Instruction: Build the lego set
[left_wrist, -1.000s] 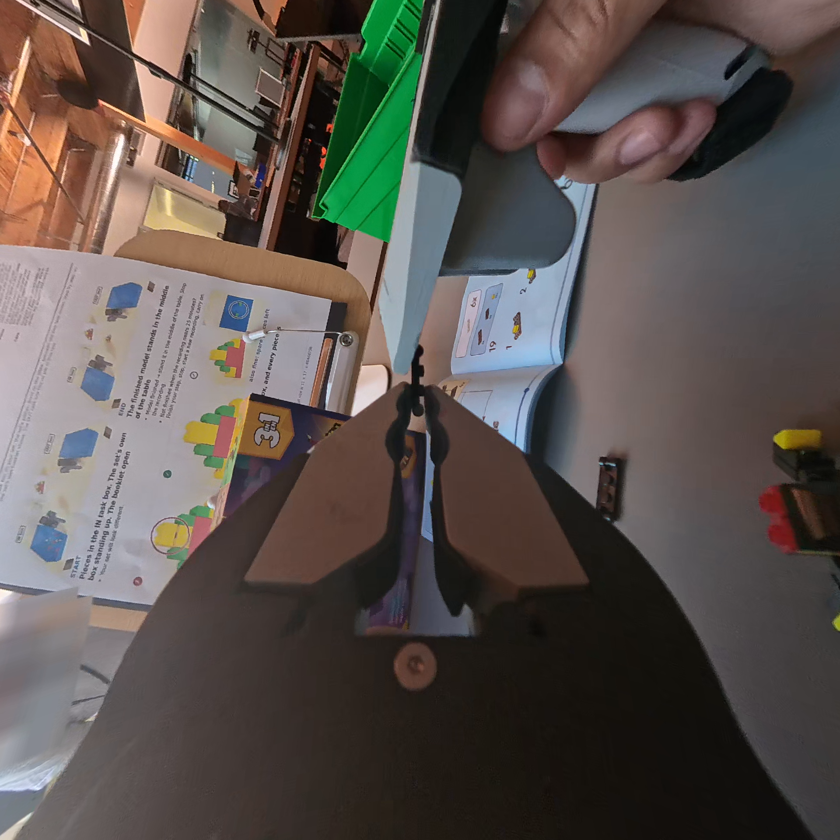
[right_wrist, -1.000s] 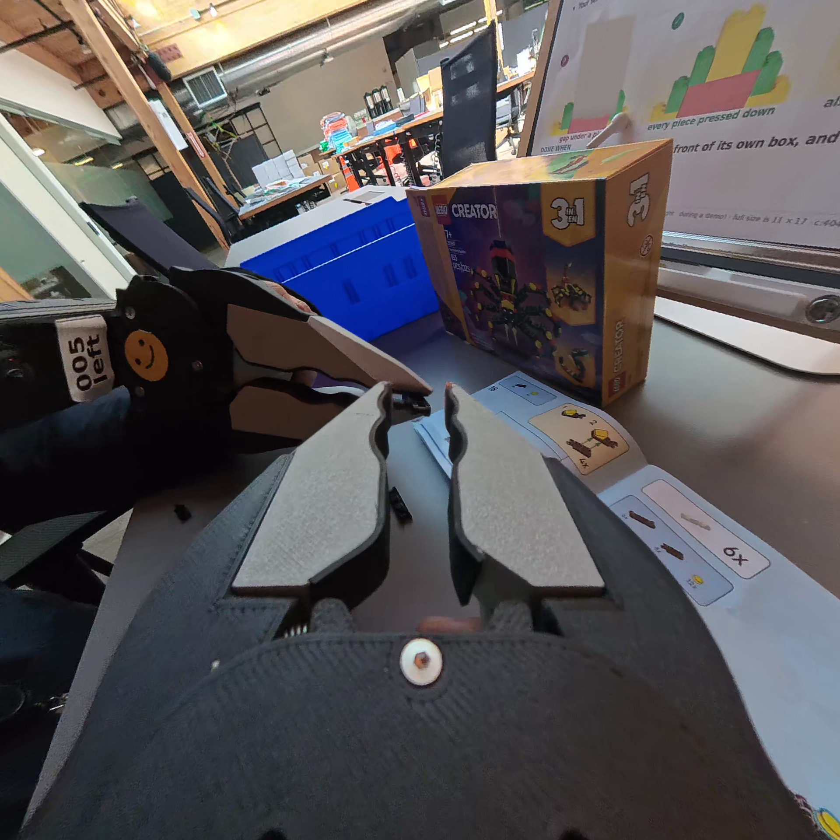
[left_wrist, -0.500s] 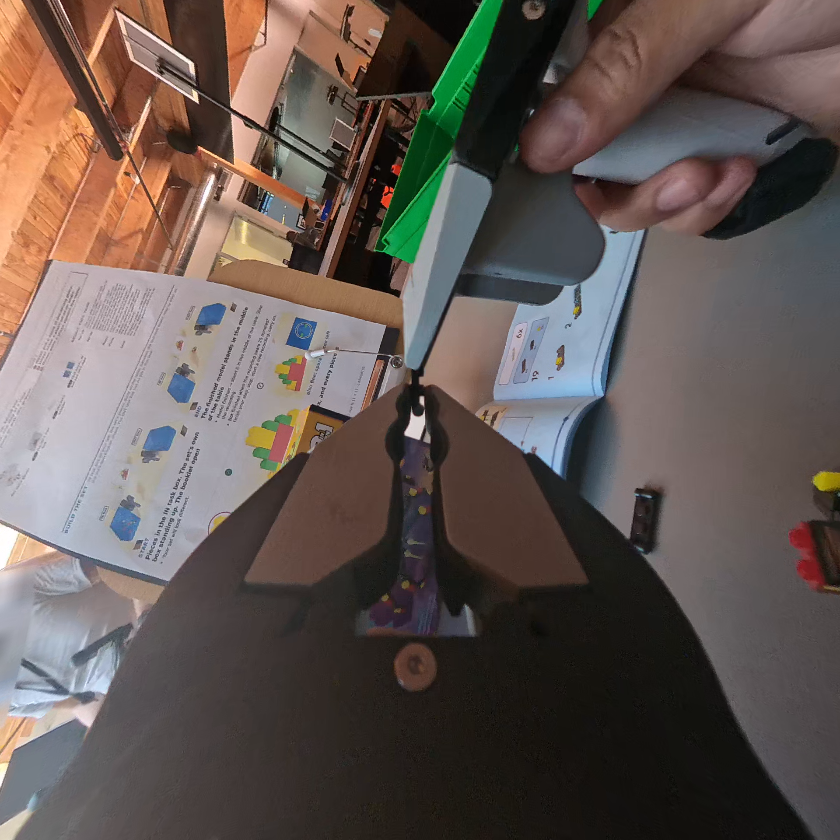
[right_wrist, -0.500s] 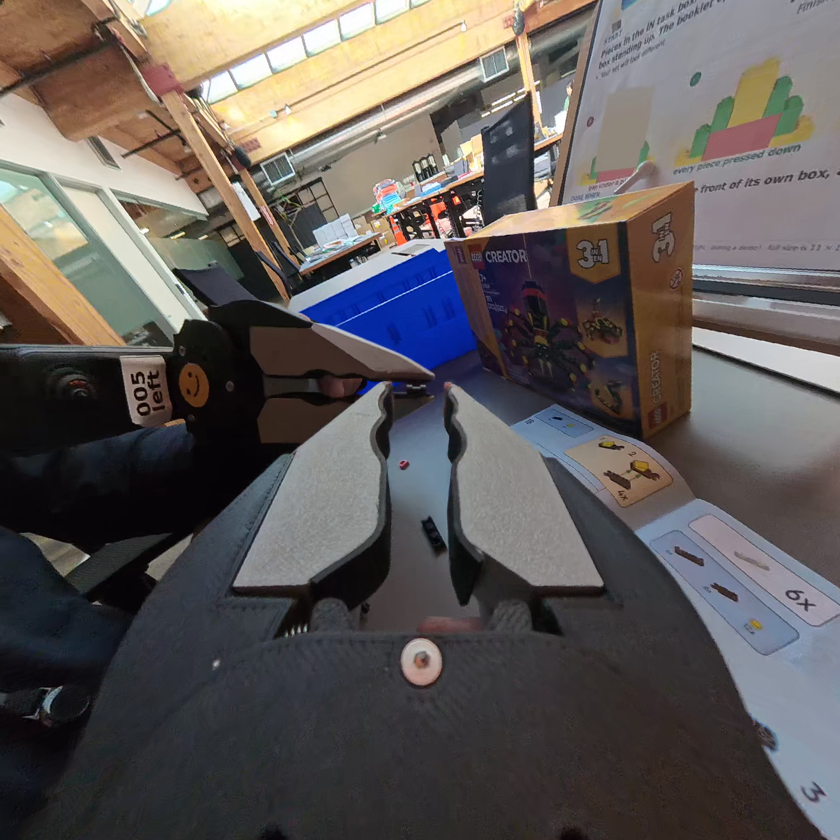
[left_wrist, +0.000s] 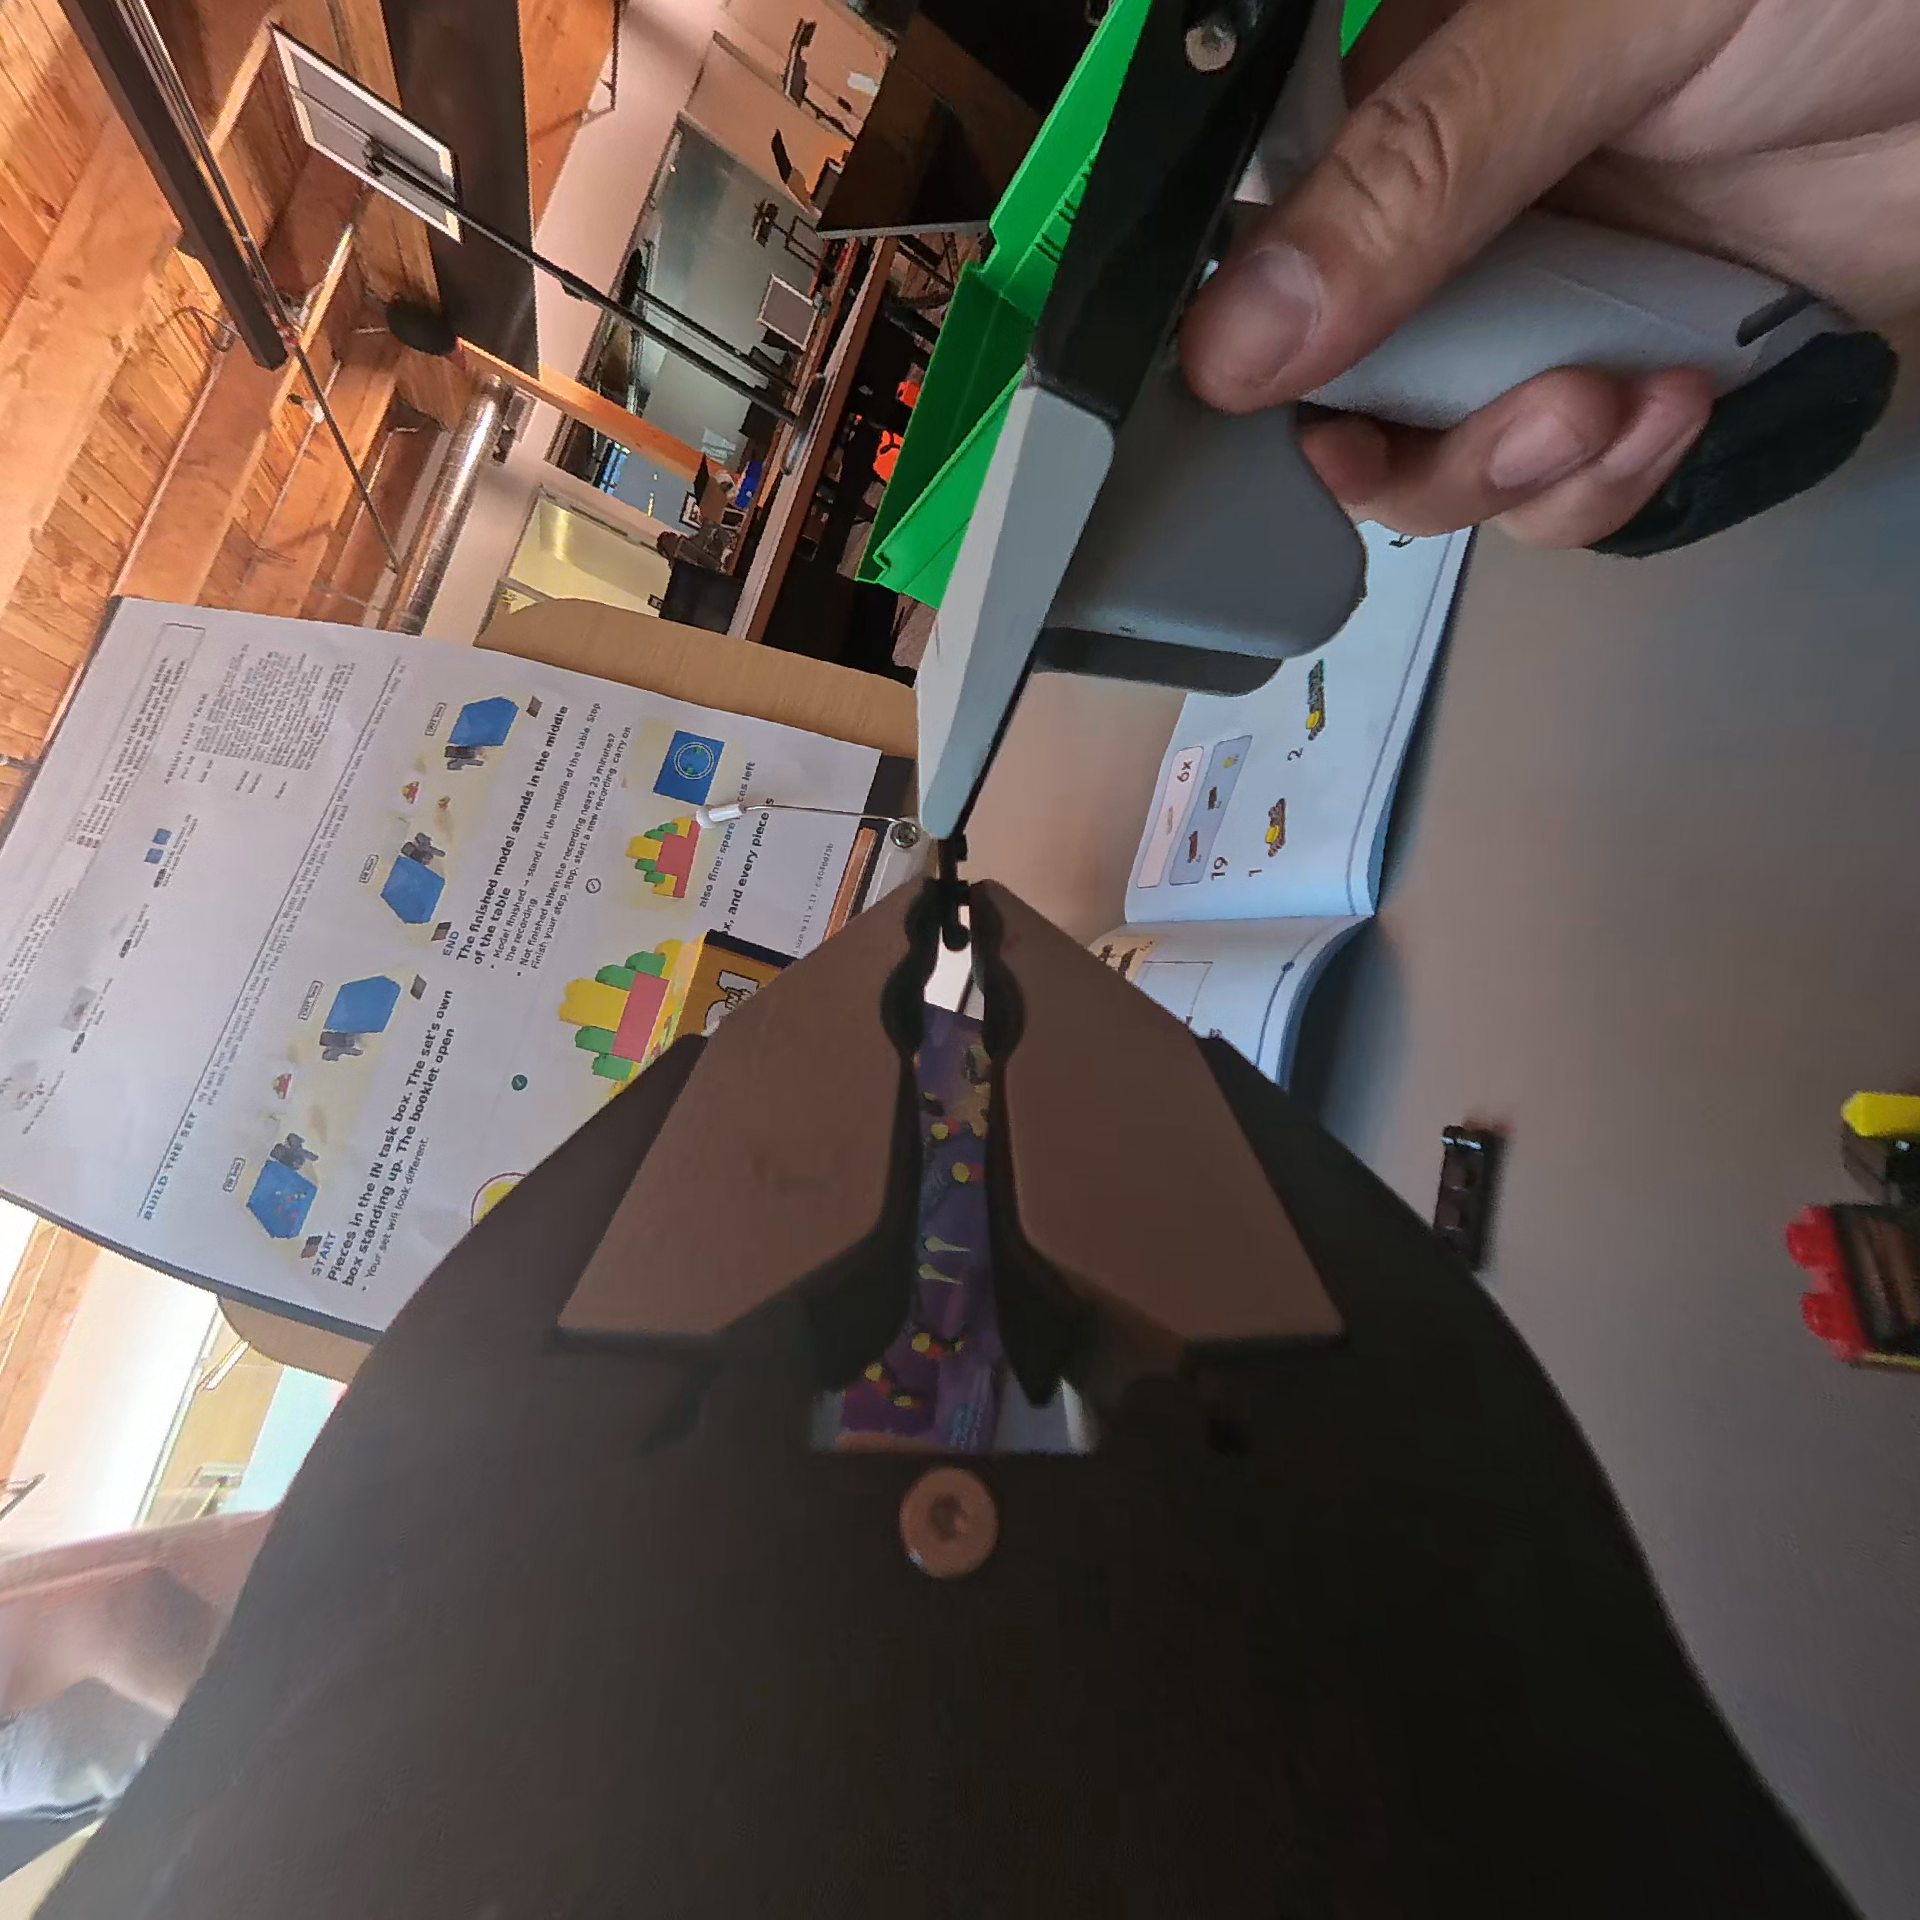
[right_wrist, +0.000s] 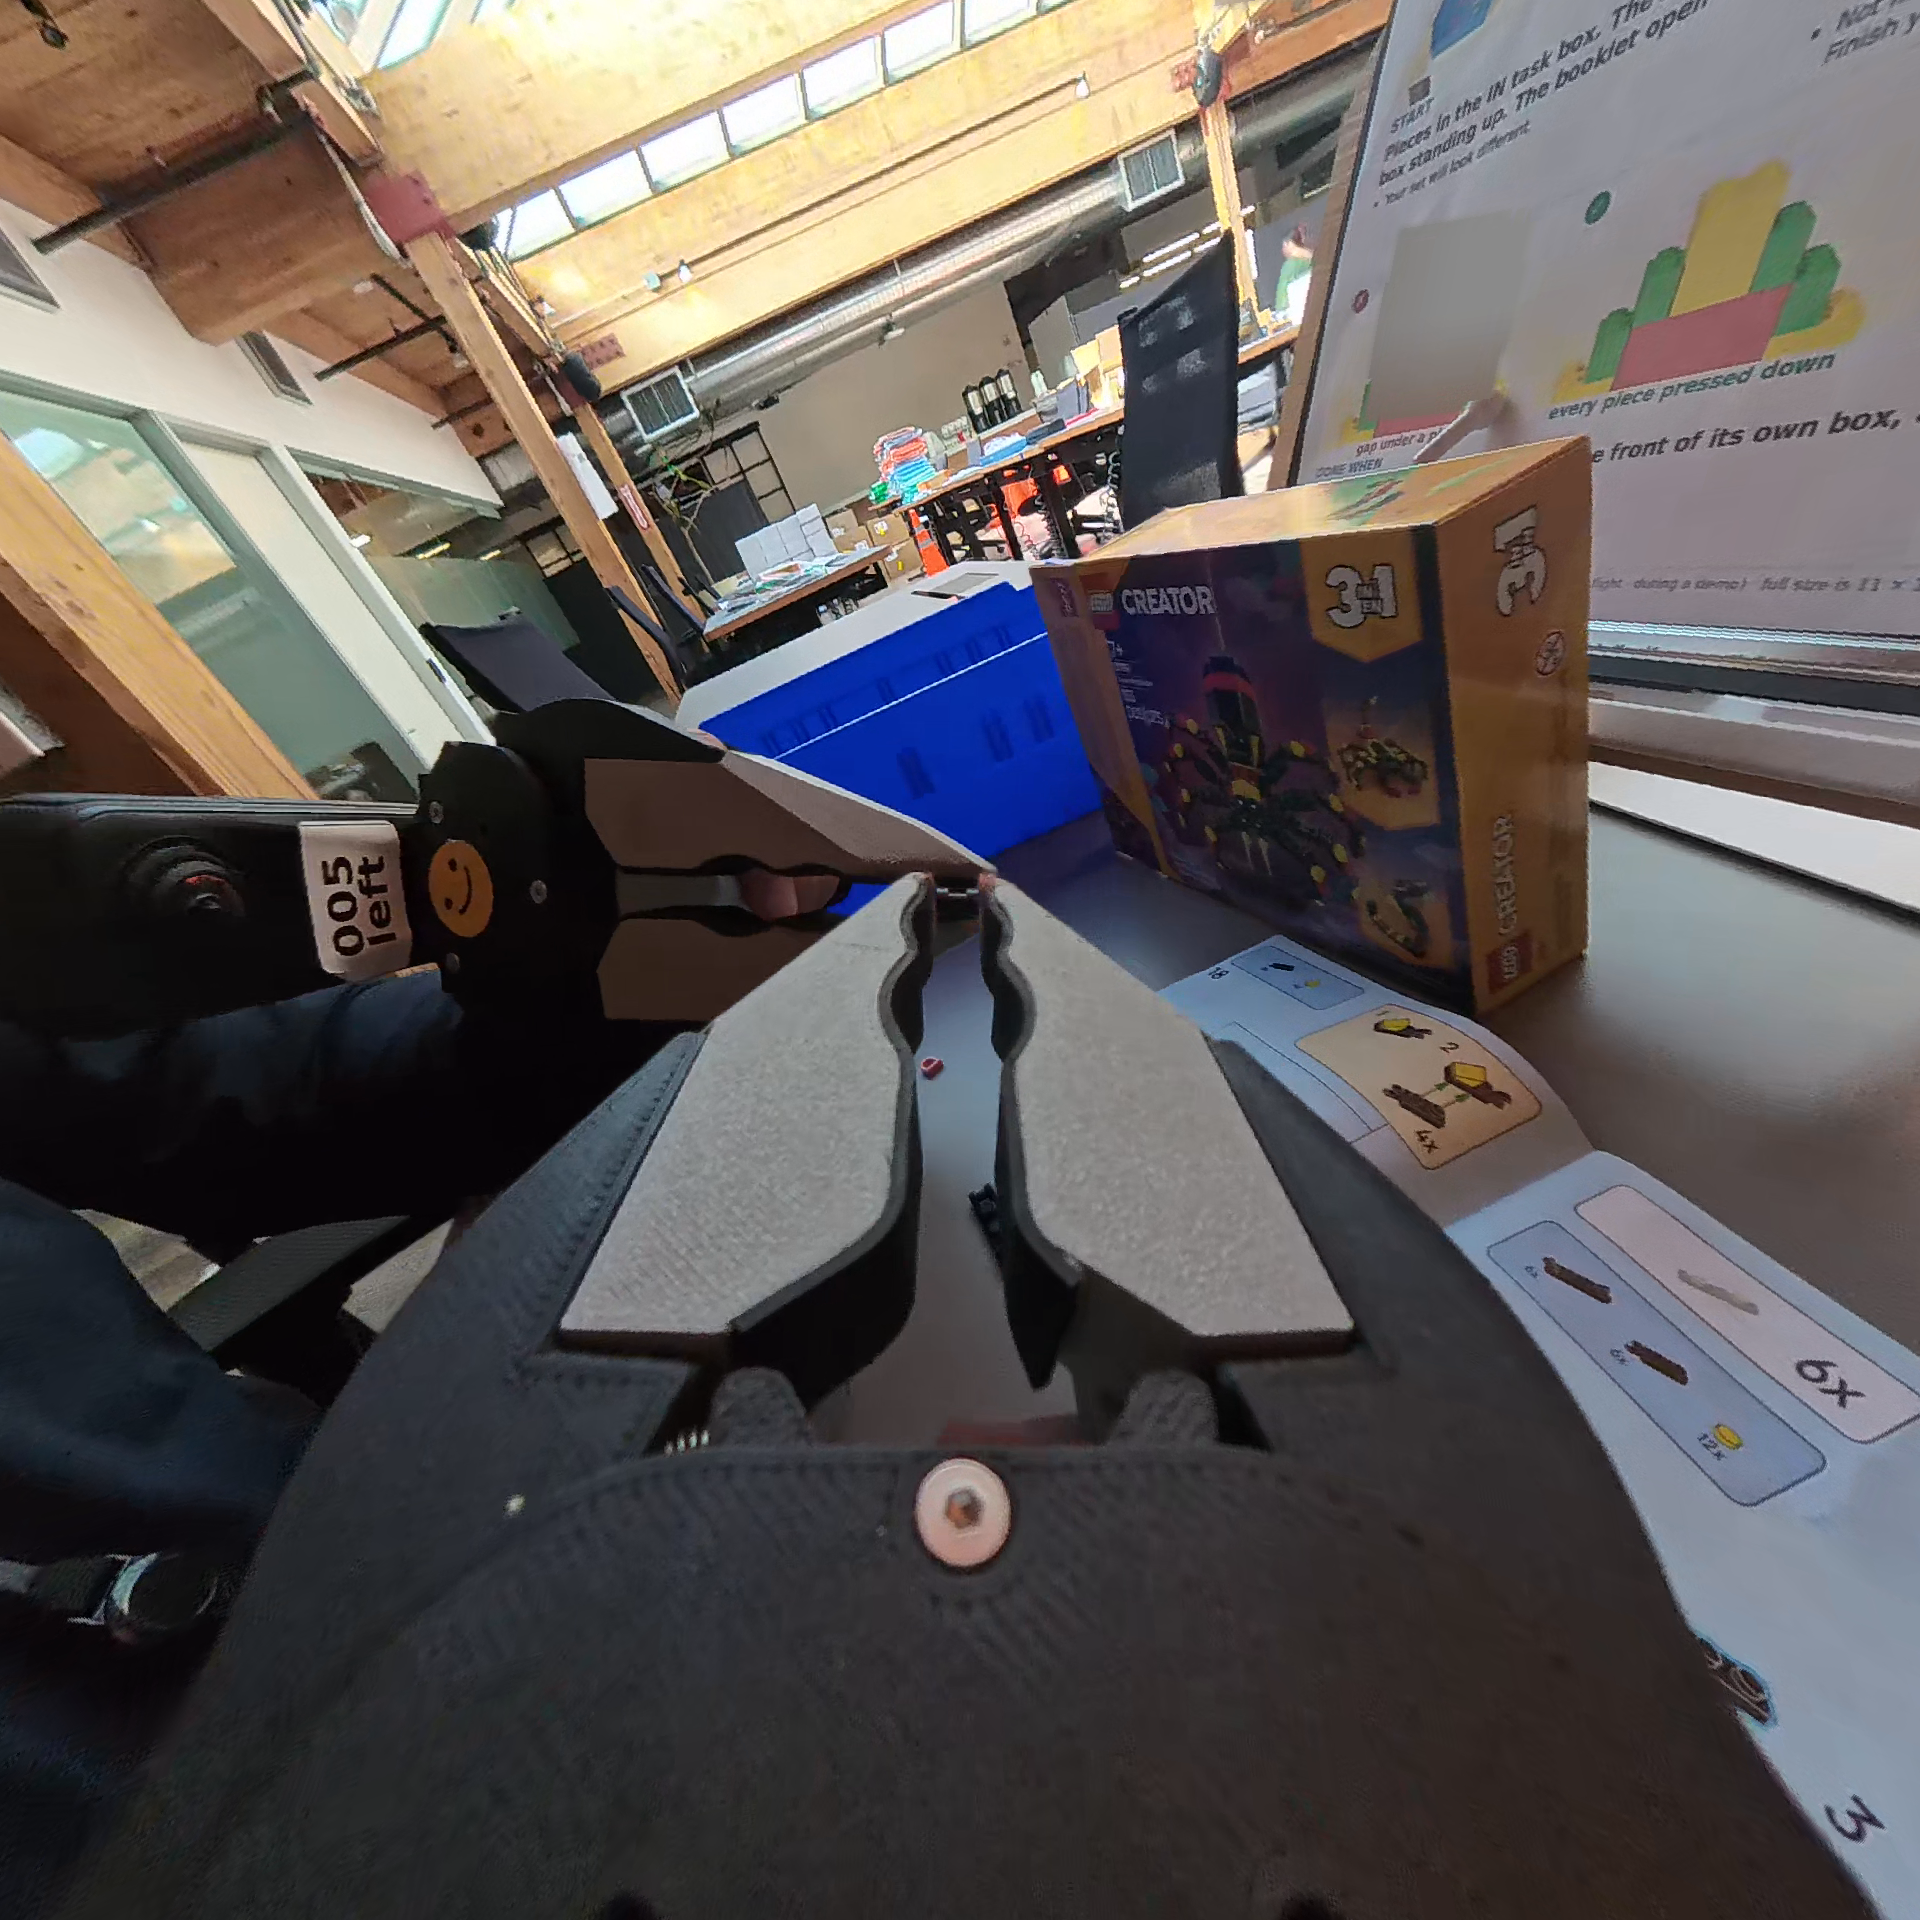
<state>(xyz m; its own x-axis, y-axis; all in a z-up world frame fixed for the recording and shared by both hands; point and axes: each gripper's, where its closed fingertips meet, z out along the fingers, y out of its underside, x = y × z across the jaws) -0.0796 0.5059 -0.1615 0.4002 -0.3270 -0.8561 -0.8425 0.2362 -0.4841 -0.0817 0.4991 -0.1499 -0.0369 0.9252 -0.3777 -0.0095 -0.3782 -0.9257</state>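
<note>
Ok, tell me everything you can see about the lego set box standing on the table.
The yellow and purple cardboard lego set box stands upright on the dark grey table, apparently closed. Its purple front shows a dark spider model and smaller builds; top and side are yellow. Its bottom edge sits at the open instruction booklet. A blue plastic bin is behind-left, a printed sheet behind. Neither gripper touches it.

Left gripper (left_wrist: 951, 920) pinches a small black piece (left_wrist: 950, 902), meeting the right gripper (left_wrist: 951, 821).

A blue bin (right_wrist: 914, 717) is seen at the table's (right_wrist: 1714, 997) far edge. A green bin (left_wrist: 977, 343) is seen behind it in the other view. A printed instruction sheet (left_wrist: 343, 894) is propped on a board.
</note>
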